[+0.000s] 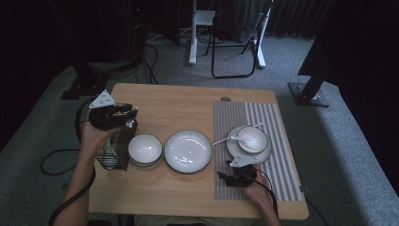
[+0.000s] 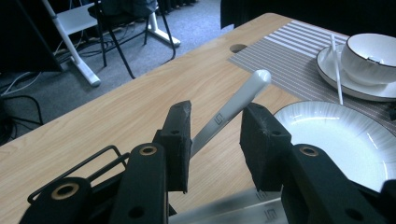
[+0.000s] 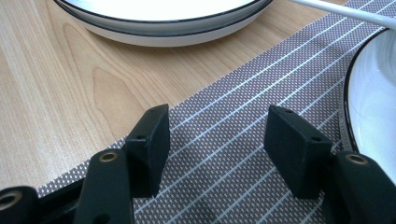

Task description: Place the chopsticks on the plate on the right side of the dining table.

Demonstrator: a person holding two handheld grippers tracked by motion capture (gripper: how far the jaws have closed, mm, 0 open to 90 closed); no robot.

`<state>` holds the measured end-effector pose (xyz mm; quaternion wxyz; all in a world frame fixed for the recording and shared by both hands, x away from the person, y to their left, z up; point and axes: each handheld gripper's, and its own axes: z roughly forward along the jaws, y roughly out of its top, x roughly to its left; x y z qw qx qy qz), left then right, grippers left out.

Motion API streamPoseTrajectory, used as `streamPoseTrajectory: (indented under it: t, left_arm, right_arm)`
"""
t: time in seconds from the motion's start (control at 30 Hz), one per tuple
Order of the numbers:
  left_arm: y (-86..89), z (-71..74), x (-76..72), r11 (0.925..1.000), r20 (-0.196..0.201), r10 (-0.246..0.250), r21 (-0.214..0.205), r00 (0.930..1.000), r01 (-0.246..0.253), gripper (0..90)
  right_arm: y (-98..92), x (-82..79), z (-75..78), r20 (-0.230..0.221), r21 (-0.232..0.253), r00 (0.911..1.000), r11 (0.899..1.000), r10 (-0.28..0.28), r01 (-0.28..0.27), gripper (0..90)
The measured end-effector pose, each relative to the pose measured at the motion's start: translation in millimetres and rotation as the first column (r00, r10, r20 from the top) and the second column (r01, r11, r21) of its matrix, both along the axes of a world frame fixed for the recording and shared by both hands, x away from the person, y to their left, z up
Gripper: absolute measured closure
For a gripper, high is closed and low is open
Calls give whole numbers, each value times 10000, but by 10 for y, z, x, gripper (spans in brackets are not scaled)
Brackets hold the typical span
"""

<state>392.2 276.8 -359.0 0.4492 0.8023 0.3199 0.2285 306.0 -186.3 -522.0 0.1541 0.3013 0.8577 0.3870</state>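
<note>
Two grippers at one wooden table [image 1: 188, 101]. Left gripper [image 1: 123, 114]: hovers over a black wire caddy [image 1: 115, 150] at the table's left edge; jaws partly parted, a white utensil handle [image 2: 233, 107] rising between them, resting against the left pad, clear of the right one; not clamped. A second handle lies blurred just below the jaws in the left gripper view.

Right gripper [image 1: 234, 179]: near edge of the striped placemat [image 1: 277, 155], jaws parted and holding nothing, low over the mat, just near of a saucer [image 1: 263, 155] bearing a small bowl [image 1: 254, 139] and a spoon [image 1: 228, 139].

Between the grippers: white bowl [image 1: 145, 149] beside the caddy, wide plate [image 1: 188, 150] at centre, apart from the mat. Open room: bare wood across the far half and along the near edge.
</note>
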Motion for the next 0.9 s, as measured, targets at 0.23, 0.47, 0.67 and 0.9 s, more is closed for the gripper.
streamPoseTrajectory:
  t: [0.23, 0.47, 0.67, 0.9]
  left_arm:
    - [-12, -27, 69, 10000, -173, 48, -58, 9998, -49, 651]
    - [-15, -53, 133, 9999, -336, 129, -98, 9994, -132, 655]
    - [-19, -55, 157, 9997, -399, 209, -112, 9990, -213, 663]
    - [-27, -48, 185, 9995, -498, 294, -113, 9983, -300, 664]
  right_arm:
    - [0, -1, -1, 4, -12, 10000, 10000, 9, -9, 406]
    - [1, 1, -3, -12, -37, 10000, 10000, 20, -20, 406]
    - [1, 2, -4, -7, -46, 10000, 10000, 20, -20, 406]
    - [6, 3, -8, -21, -56, 10000, 10000, 32, -32, 406]
